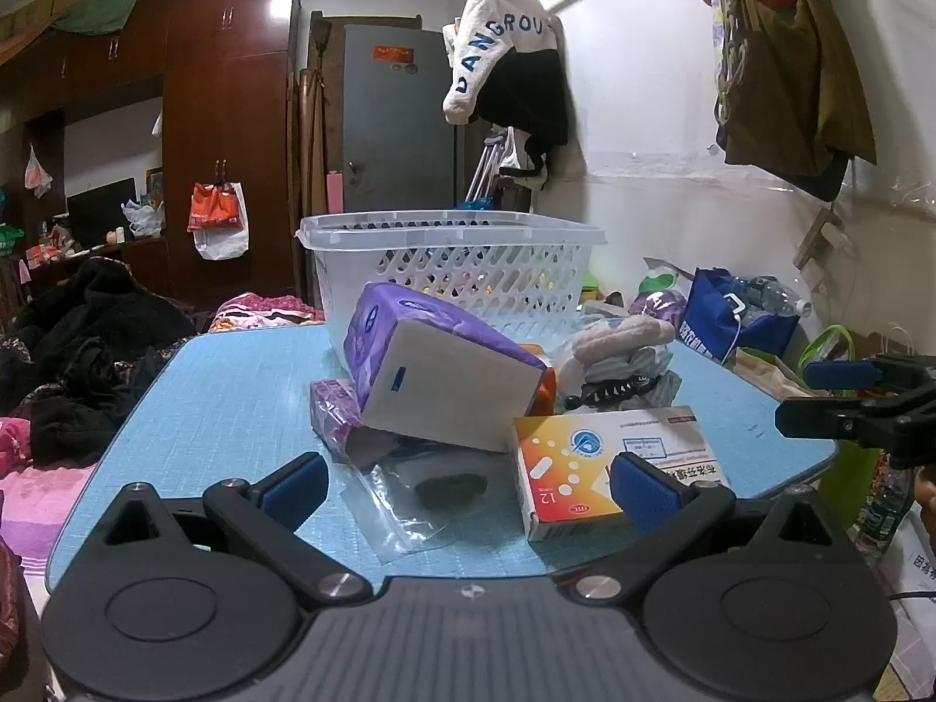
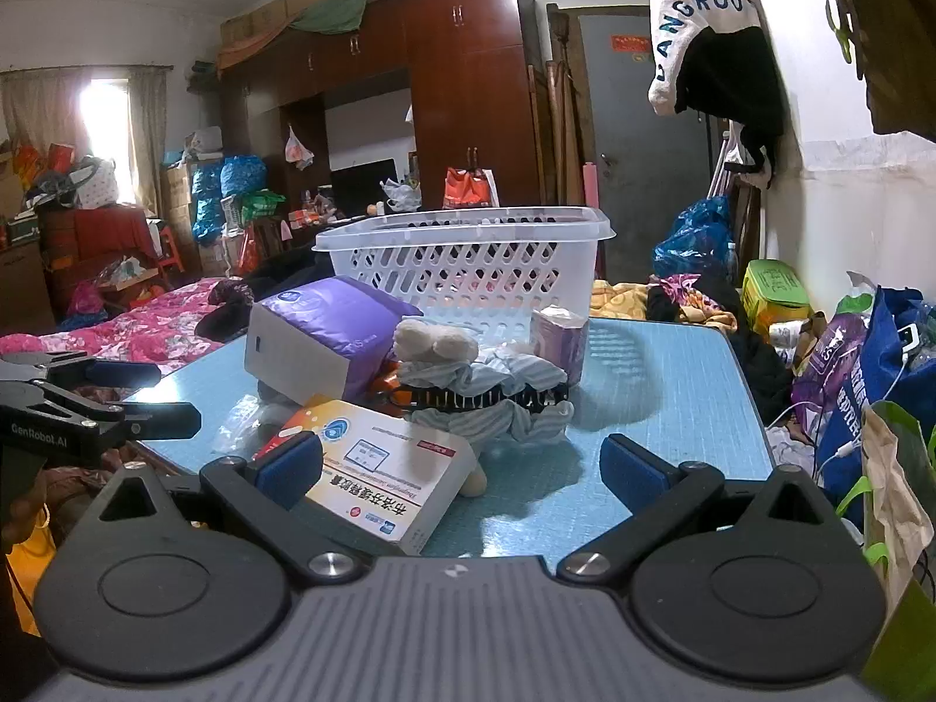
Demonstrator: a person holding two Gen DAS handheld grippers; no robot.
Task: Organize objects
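Observation:
A white slotted basket (image 1: 450, 269) (image 2: 468, 269) stands at the far side of the blue table (image 1: 222, 409) (image 2: 655, 403). In front of it lies a pile: a purple tissue pack (image 1: 439, 368) (image 2: 327, 339), a white-and-orange medicine box (image 1: 608, 462) (image 2: 380, 468), a clear plastic bag (image 1: 409, 497), a small purple packet (image 1: 333, 415) (image 2: 558, 339), a striped cloth toy with a black comb (image 2: 491, 392) (image 1: 620, 374). My left gripper (image 1: 468, 485) is open, low at the table's near edge. My right gripper (image 2: 462, 462) is open, its left finger beside the medicine box.
A bed with dark clothes (image 1: 88, 362) lies left of the table. Bags (image 2: 866, 374) crowd the floor on the right by the white wall. A wooden wardrobe (image 1: 222, 117) and a grey door (image 1: 398, 117) stand behind. Each gripper shows in the other's view (image 1: 848, 409) (image 2: 117, 403).

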